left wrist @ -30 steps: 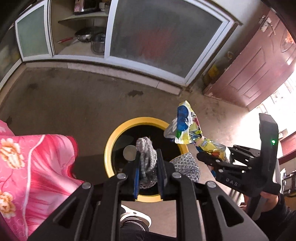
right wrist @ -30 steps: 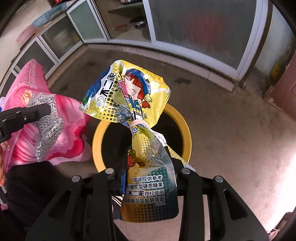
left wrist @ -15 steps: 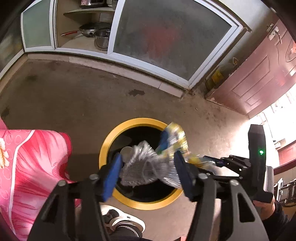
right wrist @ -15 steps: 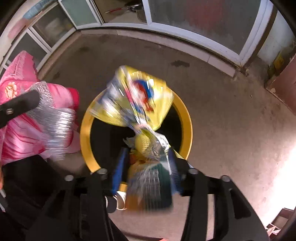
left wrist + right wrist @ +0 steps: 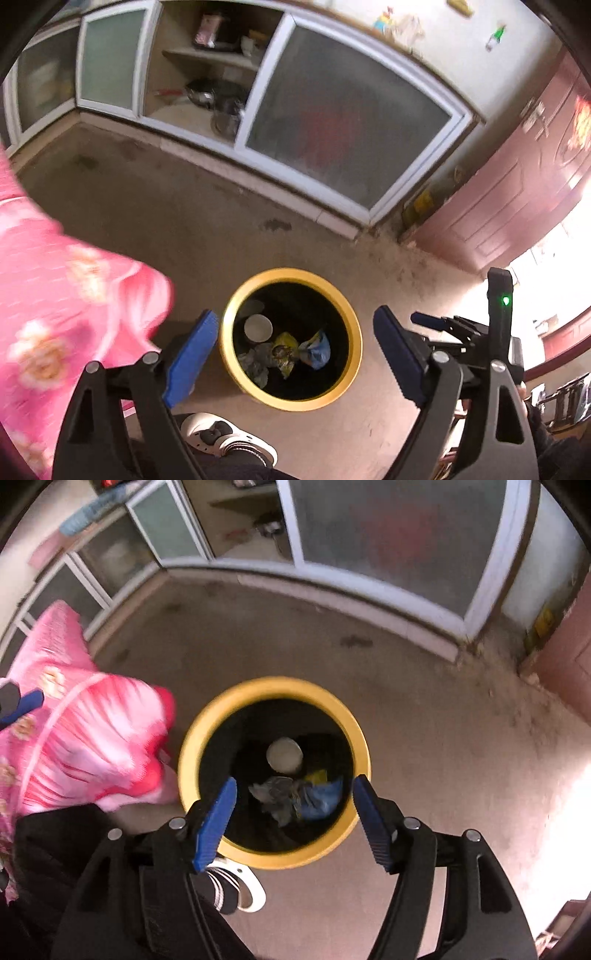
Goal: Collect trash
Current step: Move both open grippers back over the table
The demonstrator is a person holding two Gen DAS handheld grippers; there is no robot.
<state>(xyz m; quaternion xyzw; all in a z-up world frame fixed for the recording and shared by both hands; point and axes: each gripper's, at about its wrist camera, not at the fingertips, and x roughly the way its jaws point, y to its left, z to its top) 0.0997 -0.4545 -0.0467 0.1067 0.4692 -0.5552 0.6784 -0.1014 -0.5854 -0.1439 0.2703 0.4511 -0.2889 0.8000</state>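
Both claws are opening w/ nothing between the pads: left claw and right claw are hanging over the yellow-rimmed bin. Wrappers are lying crumpled at the bin's bottom beside a white cup. They're looking light, soft, crinkly, prob. slippery; pinching a bunched fold seems best. No clear long axis or pointing direction.

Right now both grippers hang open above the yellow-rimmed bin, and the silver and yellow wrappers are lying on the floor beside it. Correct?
Not quite. The wrappers are not on the floor: the silver wrapper and the yellow wrapper lie inside the yellow-rimmed bin, as the left wrist view shows. The rest holds: the left gripper and right gripper are above it, nothing between their fingers, jaws opening wider.
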